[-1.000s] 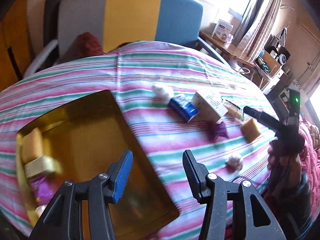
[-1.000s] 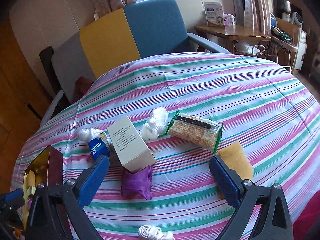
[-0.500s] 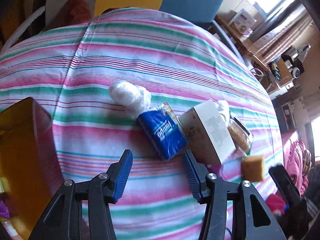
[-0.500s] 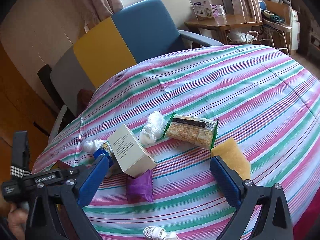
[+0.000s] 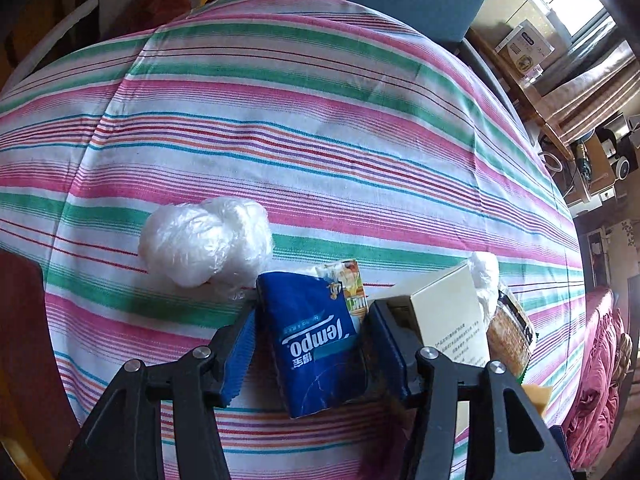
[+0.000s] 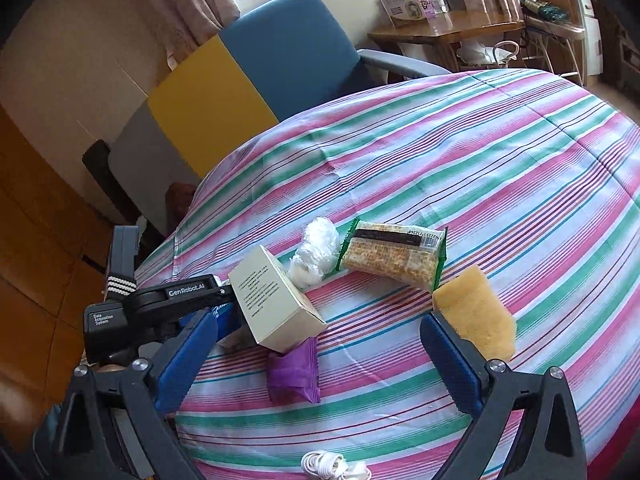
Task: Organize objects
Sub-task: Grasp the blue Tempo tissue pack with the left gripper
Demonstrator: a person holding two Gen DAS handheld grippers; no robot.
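My left gripper [image 5: 310, 334] is open with its fingers on either side of a blue Tempo tissue pack [image 5: 316, 340] that lies on the striped tablecloth. A white plastic wad [image 5: 206, 242] lies just left of the pack, and a cream box [image 5: 448, 316] leans against it on the right. My right gripper [image 6: 318, 360] is open and empty above a purple pouch [image 6: 294, 372]. The right wrist view also shows the cream box [image 6: 274, 300], a second white wad [image 6: 316, 254], a cracker packet [image 6: 394, 254], a yellow sponge [image 6: 474, 314] and the left gripper's body [image 6: 152, 312].
A white coiled cable [image 6: 334, 466] lies at the near table edge. A blue, yellow and grey chair [image 6: 248, 80] stands behind the table. A wooden side table [image 6: 448, 30] with boxes is at the back right. The gold tray's edge [image 5: 18, 320] shows at the left.
My left gripper has moved from over the gold tray to the right and down, so the blue tissue pack now sits between its fingers. The right gripper has barely moved.
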